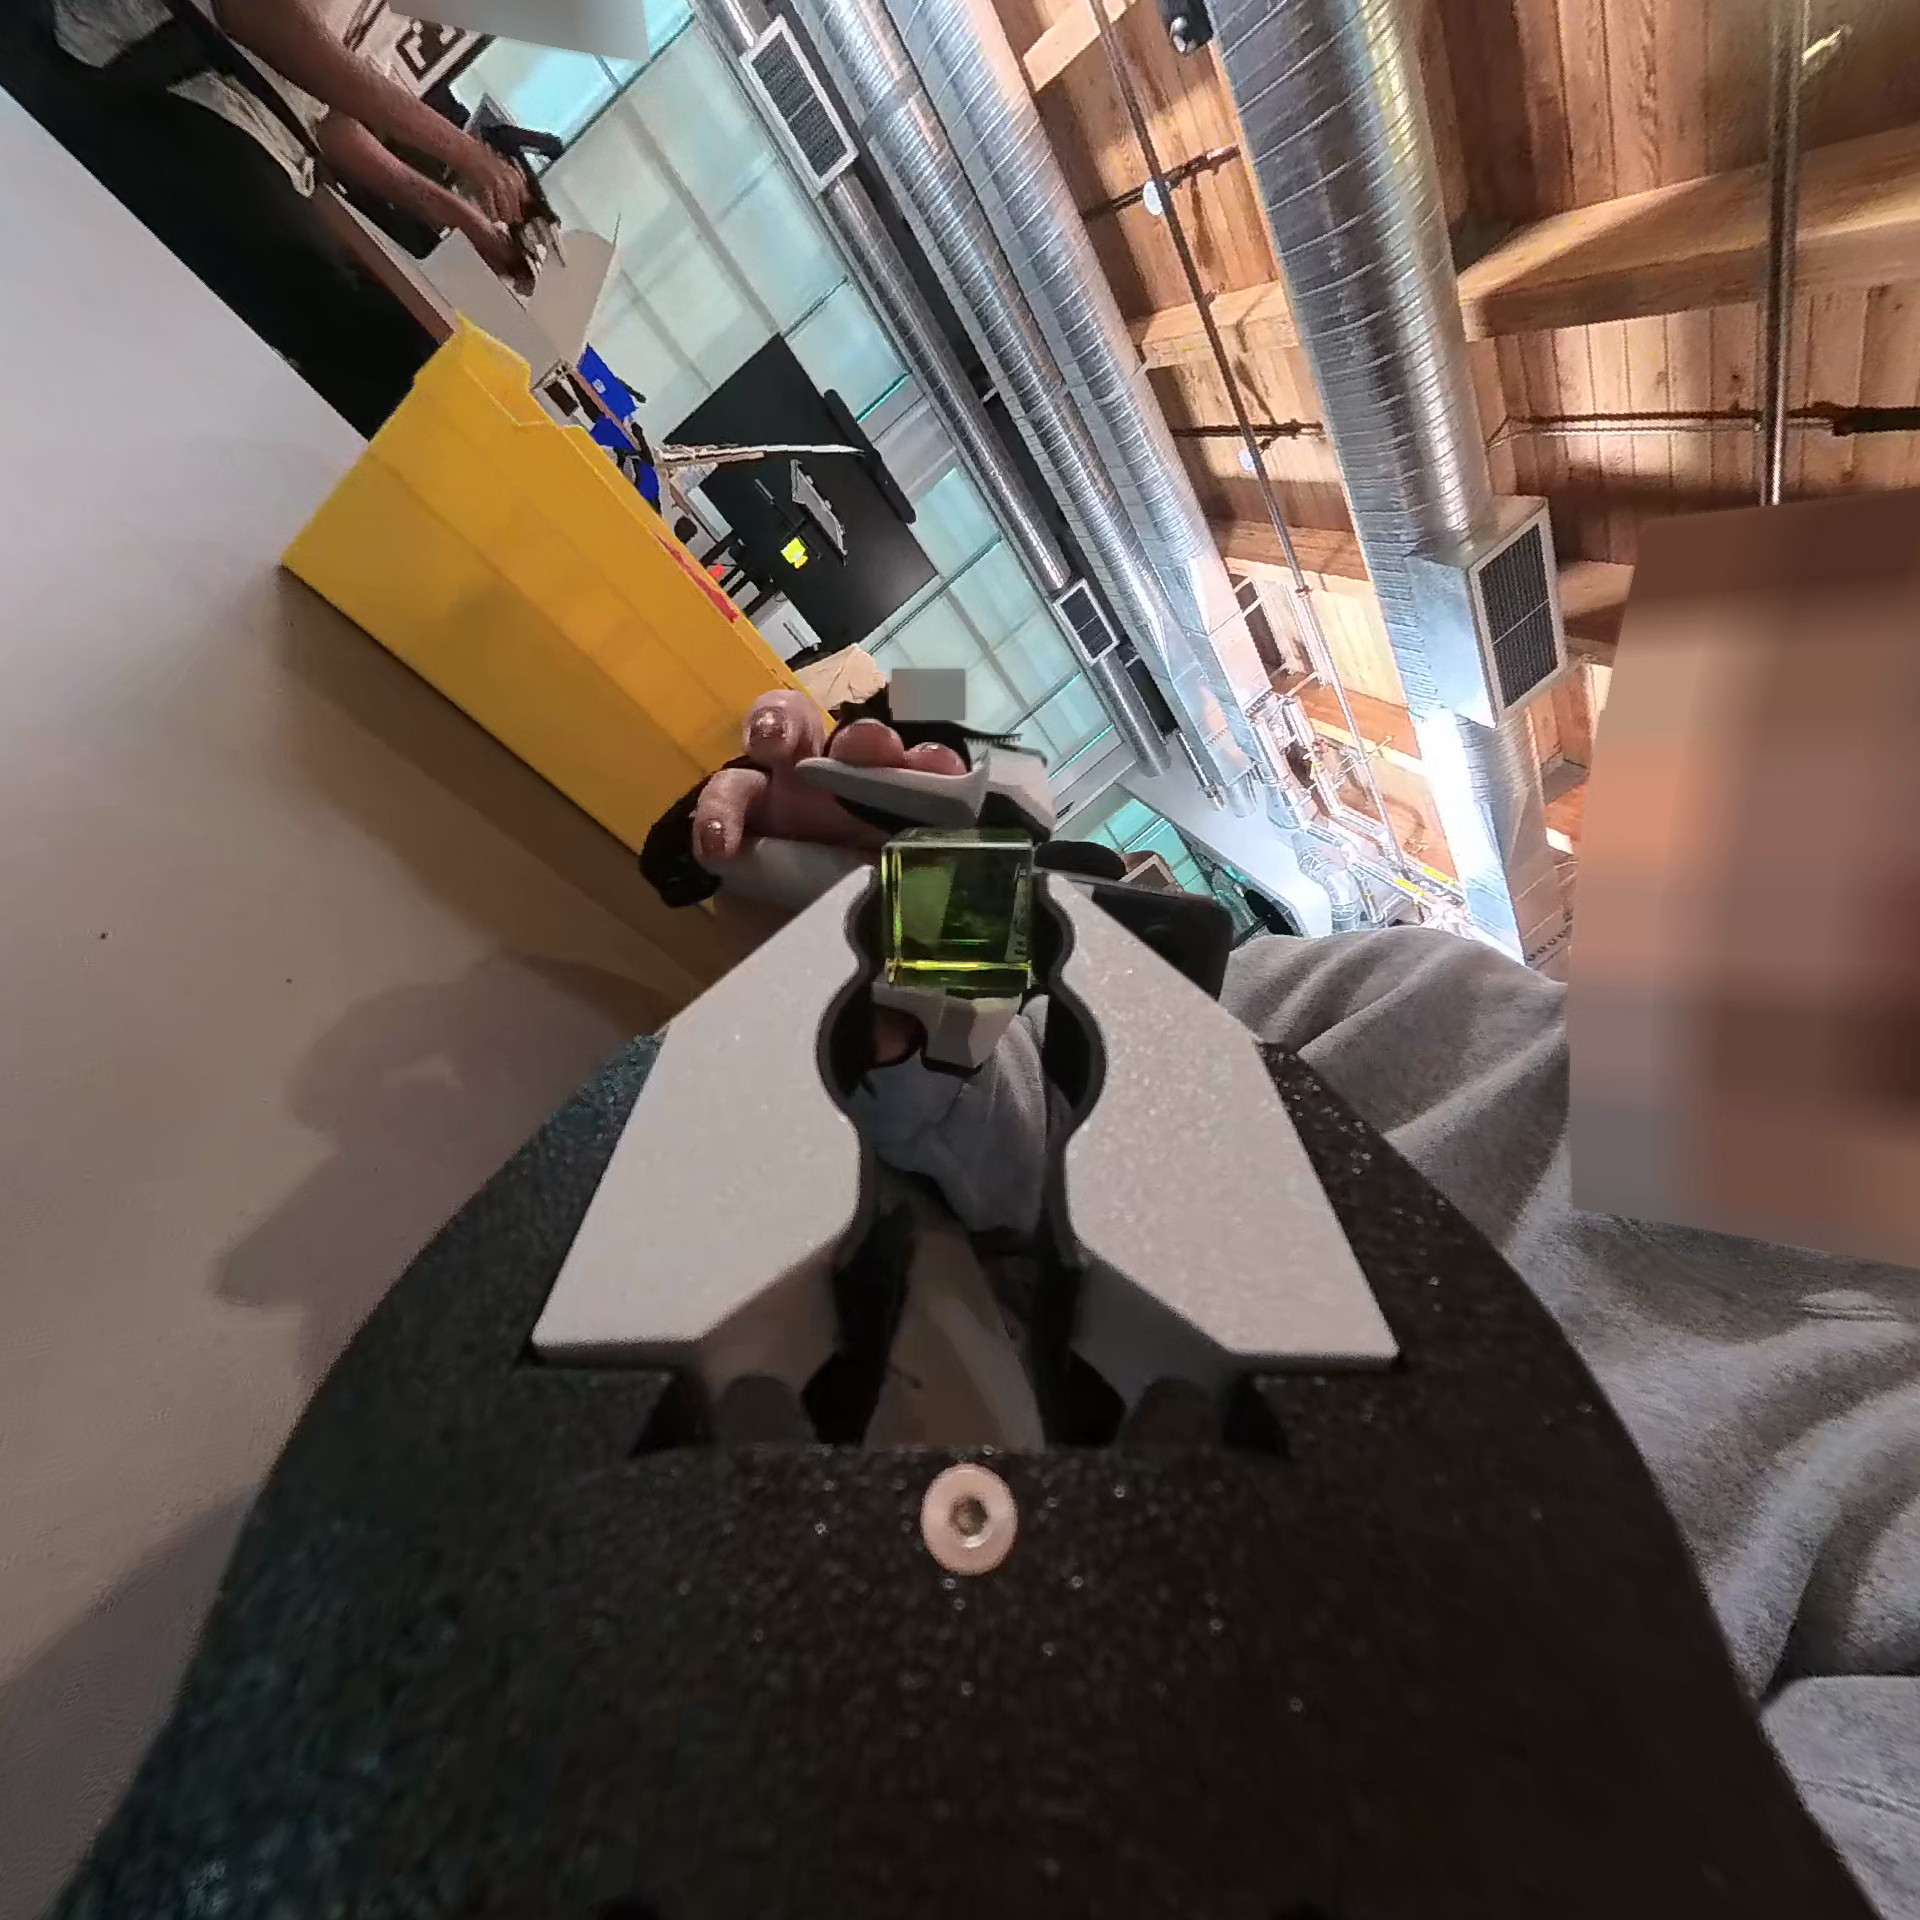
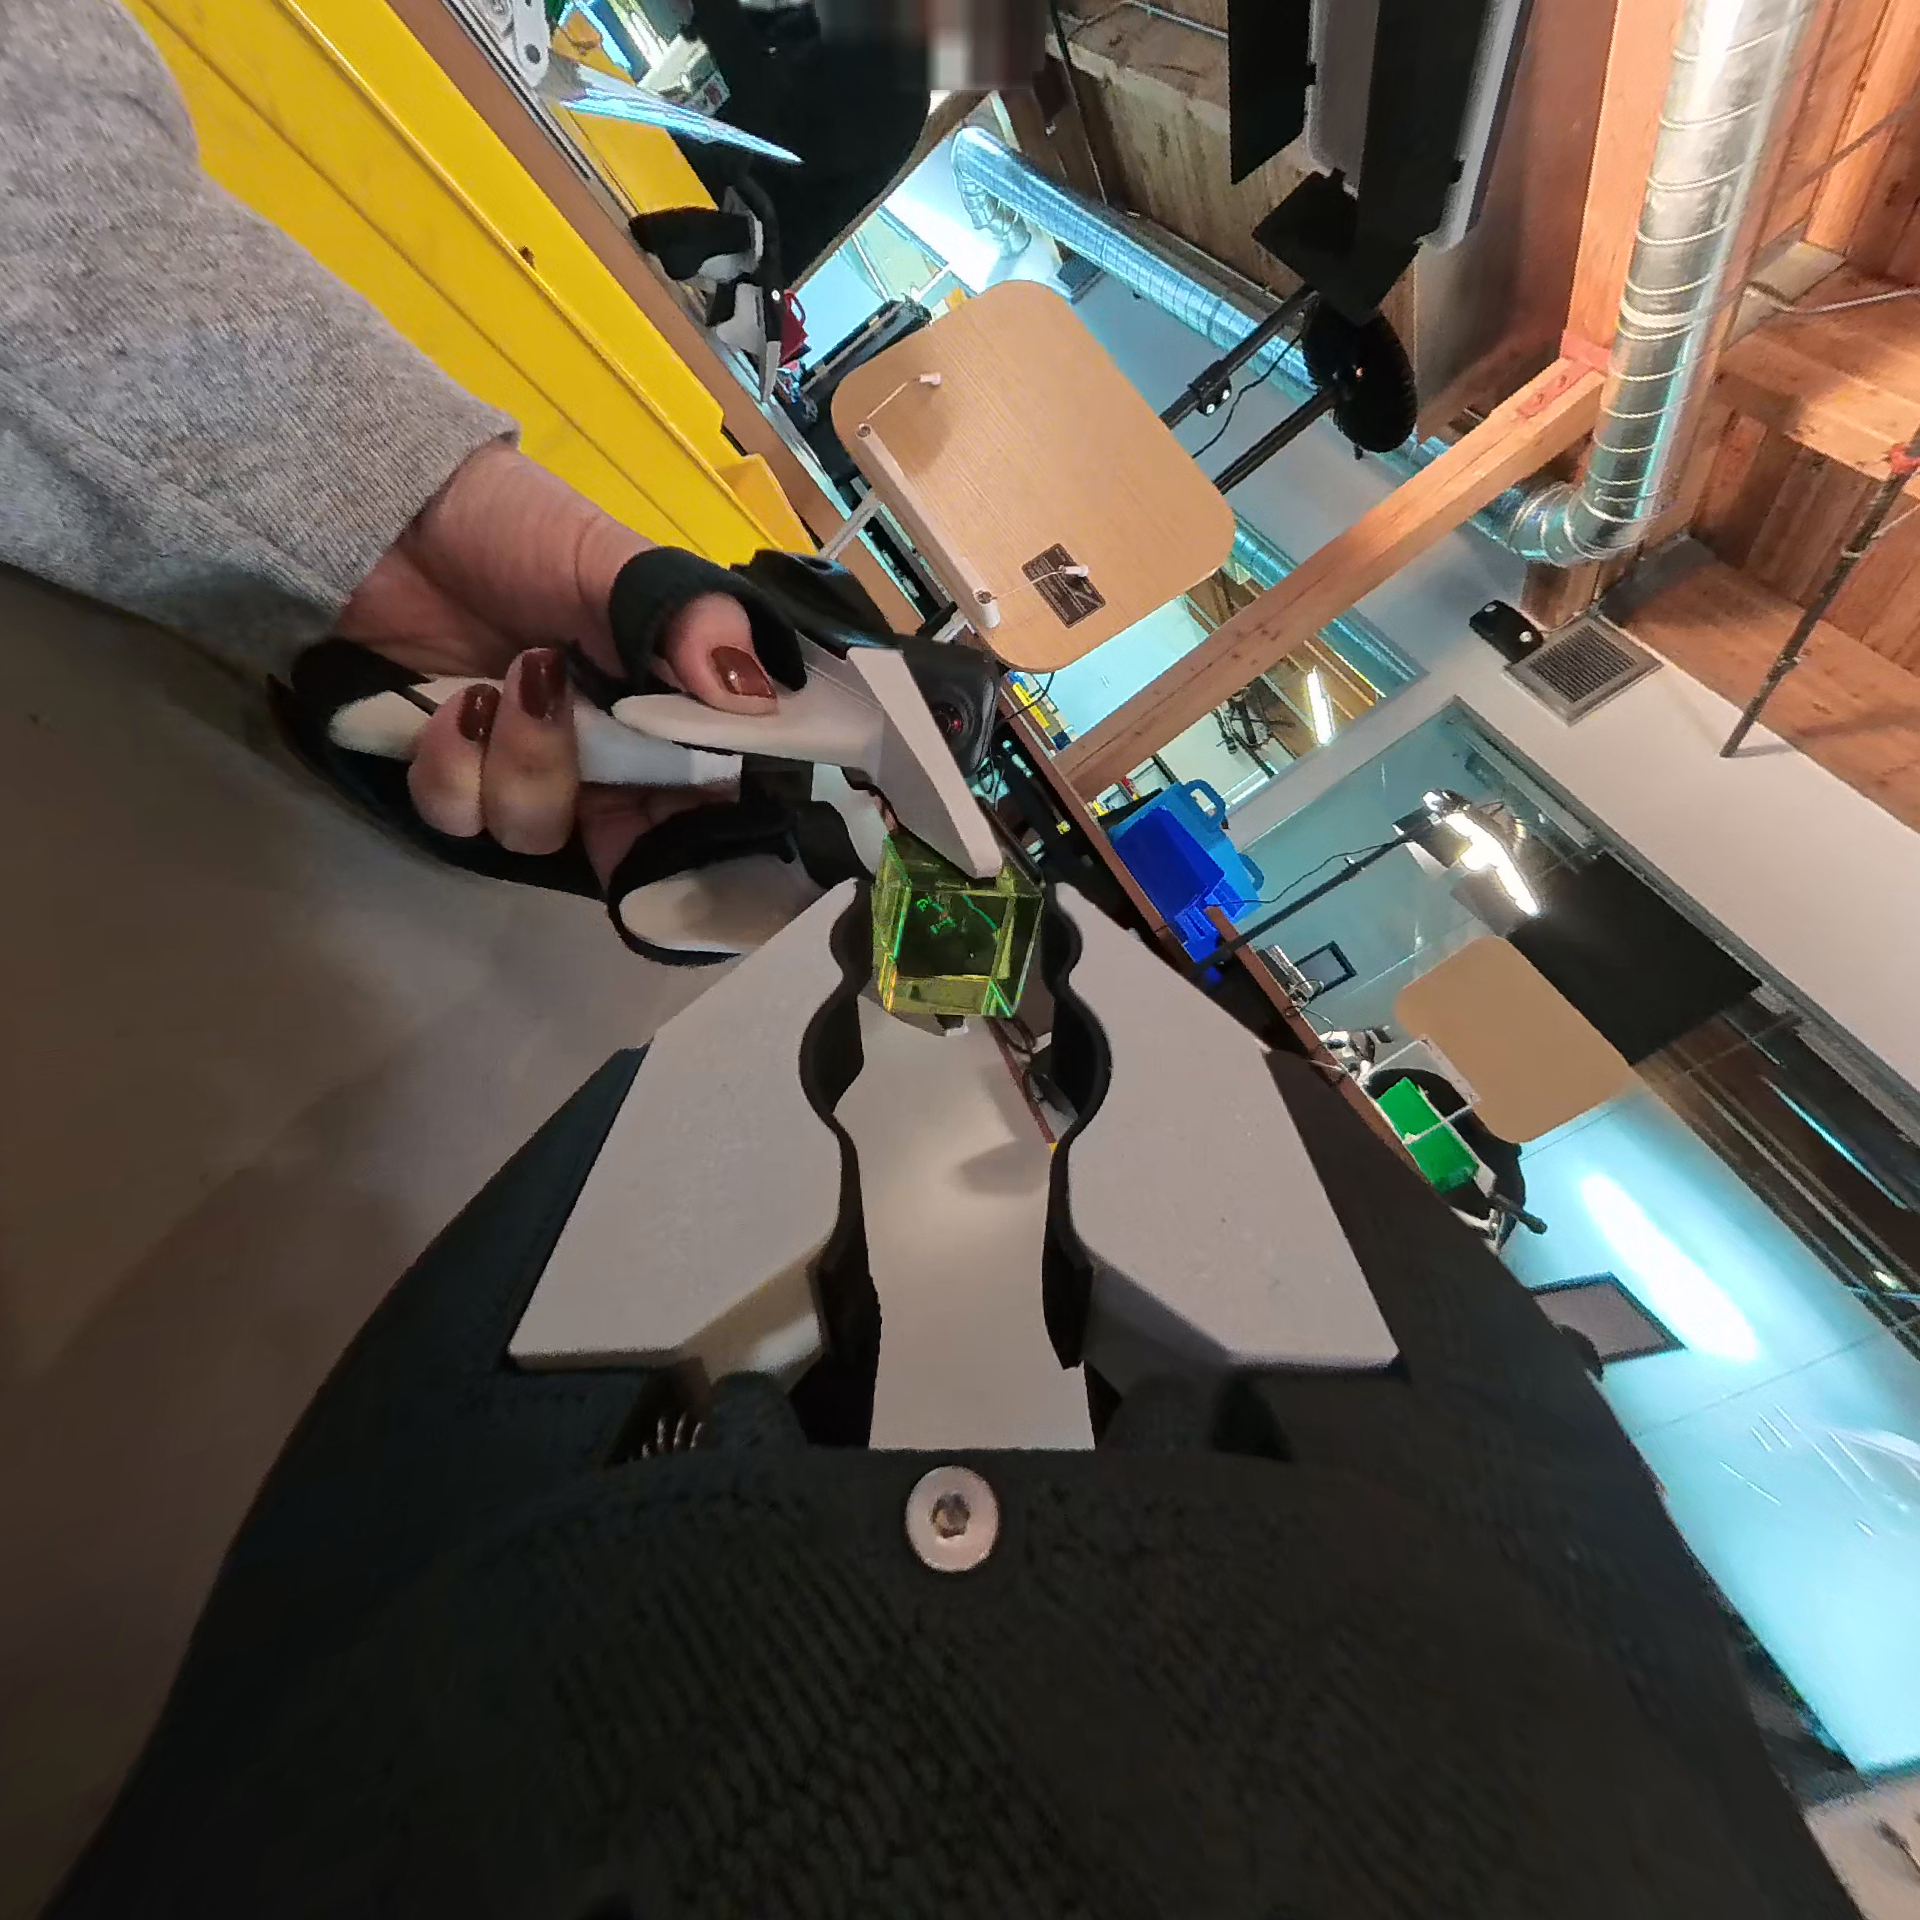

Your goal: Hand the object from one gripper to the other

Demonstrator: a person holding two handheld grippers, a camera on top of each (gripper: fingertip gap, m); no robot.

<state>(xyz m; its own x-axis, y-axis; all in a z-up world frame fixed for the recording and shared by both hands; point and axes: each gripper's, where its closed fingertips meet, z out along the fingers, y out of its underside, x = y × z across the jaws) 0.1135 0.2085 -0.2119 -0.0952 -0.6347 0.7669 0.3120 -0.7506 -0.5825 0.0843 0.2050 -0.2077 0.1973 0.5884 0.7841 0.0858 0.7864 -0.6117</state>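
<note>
A translucent green cube (image 1: 956, 904) is held up in the air between both grippers. My left gripper (image 1: 954, 912) is shut on its left and right faces. The right gripper's fingers (image 1: 904, 784) press on its top and bottom faces, held by a hand (image 1: 758, 800). In the right wrist view the cube (image 2: 956, 935) sits tilted between my right gripper (image 2: 951, 920) fingertips, which close on its sides. The left gripper's fingers (image 2: 925, 769) clamp it from above and below, held by a hand (image 2: 520, 665).
A beige table (image 1: 156, 779) lies to the left, with a yellow bin (image 1: 520, 582) along its far edge; the bin also shows in the right wrist view (image 2: 436, 239). A grey sleeve (image 1: 1455, 1122) is close on the right. Another person (image 1: 364, 145) works at the far end. Both grippers' tips are close together, under 4 cm apart.
</note>
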